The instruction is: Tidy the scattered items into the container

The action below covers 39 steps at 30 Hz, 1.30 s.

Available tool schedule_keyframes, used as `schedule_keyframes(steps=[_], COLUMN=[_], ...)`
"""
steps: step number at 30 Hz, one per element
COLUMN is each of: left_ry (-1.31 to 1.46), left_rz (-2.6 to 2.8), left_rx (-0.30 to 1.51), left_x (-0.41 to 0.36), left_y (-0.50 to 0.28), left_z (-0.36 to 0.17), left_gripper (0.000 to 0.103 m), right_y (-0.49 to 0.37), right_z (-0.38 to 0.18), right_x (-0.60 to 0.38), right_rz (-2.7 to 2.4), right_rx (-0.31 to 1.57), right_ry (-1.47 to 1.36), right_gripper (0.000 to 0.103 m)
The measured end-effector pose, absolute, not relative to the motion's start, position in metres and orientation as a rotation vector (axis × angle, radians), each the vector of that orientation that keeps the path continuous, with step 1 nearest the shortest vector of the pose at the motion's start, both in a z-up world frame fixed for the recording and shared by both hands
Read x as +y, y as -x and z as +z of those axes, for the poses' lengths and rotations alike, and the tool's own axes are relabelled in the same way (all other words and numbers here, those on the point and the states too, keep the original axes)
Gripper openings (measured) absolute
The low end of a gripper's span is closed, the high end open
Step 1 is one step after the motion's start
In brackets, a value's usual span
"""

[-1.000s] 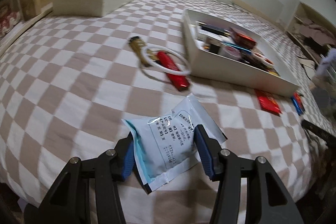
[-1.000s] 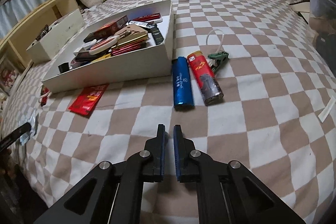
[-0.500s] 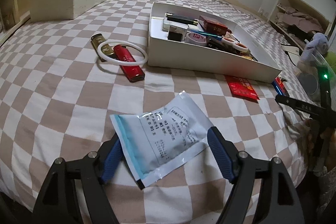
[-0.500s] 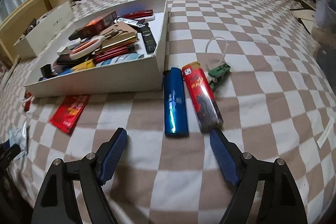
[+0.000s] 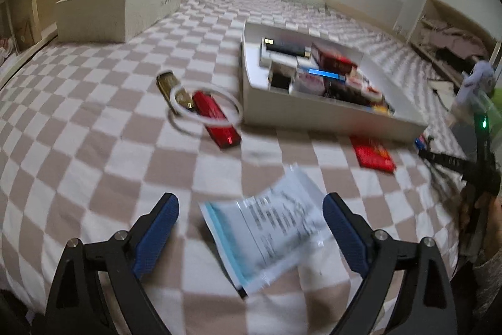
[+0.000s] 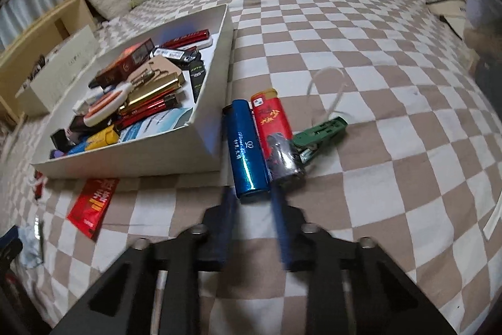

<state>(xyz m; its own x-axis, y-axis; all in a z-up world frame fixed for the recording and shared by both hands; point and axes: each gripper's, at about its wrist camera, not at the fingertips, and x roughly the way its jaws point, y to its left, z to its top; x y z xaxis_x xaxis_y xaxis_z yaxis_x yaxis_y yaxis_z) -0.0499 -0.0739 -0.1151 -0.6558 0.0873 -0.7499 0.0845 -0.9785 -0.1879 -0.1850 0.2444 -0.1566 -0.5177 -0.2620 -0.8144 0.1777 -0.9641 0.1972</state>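
the left hand-held gripper [image 5: 251, 228] is spread wide with nothing in it, its blue pads on either side of a pale printed packet [image 5: 266, 231] lying flat on the checked bed [image 5: 94, 131]; the stance suggests it is lining up to pinch the packet, which looks thin and slippery and may crumple or slide away. the right hand-held gripper [image 6: 254, 225] is narrowed to a small gap, blurred, and holds nothing i can make out; its tips sit just short of the near end of a blue lighter [image 6: 246, 149], probably the next pick. a red lighter [image 6: 276, 134] lies touching the blue one, so the far finger has little room and may nudge it. a green clip [image 6: 320, 131] with a thin cord rests against the red lighter's other side. the white box [image 6: 131, 159], already crowded with lighters, packs and small bits, stands just beside the blue lighter, so the carry is short. a red sachet [image 6: 92, 203] lies in front of the box wall. in the left view, a gold lighter [image 5: 174, 90], another red lighter [image 5: 216, 123] and a white ring [image 5: 204, 112] draped over them wait beside the box.
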Motion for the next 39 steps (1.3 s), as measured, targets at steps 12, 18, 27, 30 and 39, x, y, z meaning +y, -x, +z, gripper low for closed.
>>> schedule_keyframes(steps=[12,18,27,30,39], left_ry=[1.332,1.324,1.335,1.354,1.339], left_rz=[2.612,2.572,2.601,2.657,2.701], left_rx=[-0.229,-0.192,-0.179,-0.179,-0.146], left_x=[-0.057,-0.047,-0.034,-0.035,-0.028], left_y=[0.069,0.051,0.041,0.044,0.049], left_z=[-0.134,-0.137,-0.137,-0.138,-0.141], left_gripper=[0.094,0.092,0.089,0.073,0.053], right_y=[0.148,0.134,0.14,0.147,0.184], right_z=[-0.152,-0.15,-0.143,-0.14,-0.147], right_x=[0.233,0.234,0.238,0.24,0.22], right_rz=[-2.46,-2.45,-2.532,-2.527,-2.478], right_rx=[-0.043,-0.054,-0.073,-0.058,0.017], right_ry=[-1.337,-1.324,-1.316,-1.321,-1.382], right_gripper=[0.019,0.019,0.066,0.066,0.061])
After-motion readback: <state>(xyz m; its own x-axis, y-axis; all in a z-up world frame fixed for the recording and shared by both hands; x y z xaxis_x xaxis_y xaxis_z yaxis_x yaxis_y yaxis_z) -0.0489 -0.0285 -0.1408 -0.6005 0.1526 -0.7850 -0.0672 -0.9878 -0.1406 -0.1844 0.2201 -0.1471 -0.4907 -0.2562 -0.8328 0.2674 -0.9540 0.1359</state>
